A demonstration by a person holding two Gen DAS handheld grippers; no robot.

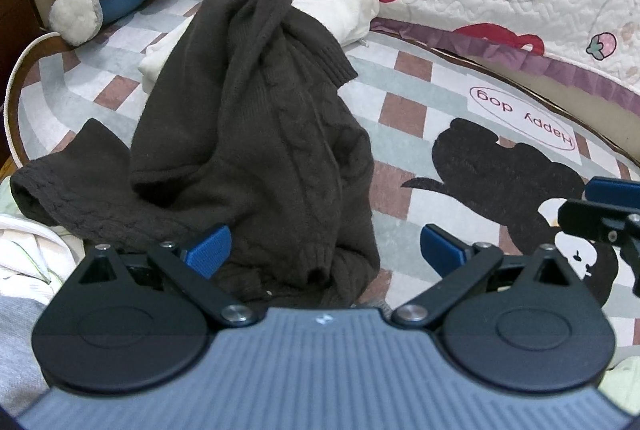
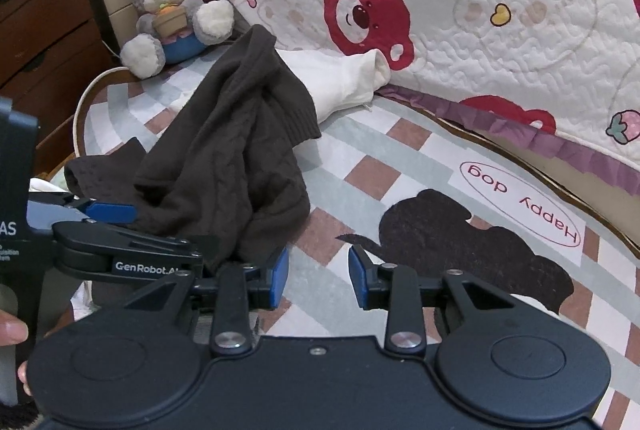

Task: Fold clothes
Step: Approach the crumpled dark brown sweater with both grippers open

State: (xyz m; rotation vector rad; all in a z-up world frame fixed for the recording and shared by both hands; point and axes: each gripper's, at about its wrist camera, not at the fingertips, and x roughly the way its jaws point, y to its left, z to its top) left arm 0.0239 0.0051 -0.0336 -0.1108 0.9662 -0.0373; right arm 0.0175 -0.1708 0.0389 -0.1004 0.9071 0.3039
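Crumpled brown sweater [image 1: 256, 134] on rug [image 1: 400, 86]

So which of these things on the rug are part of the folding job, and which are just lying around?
Part of the job:
- brown knitted sweater, crumpled in a heap
- left claw, wide open over the sweater's near edge
- right claw, open, nothing between its fingers

Just lying about:
- plush rabbit
- bear-print quilt
- white cloth behind the sweater
- checked rug
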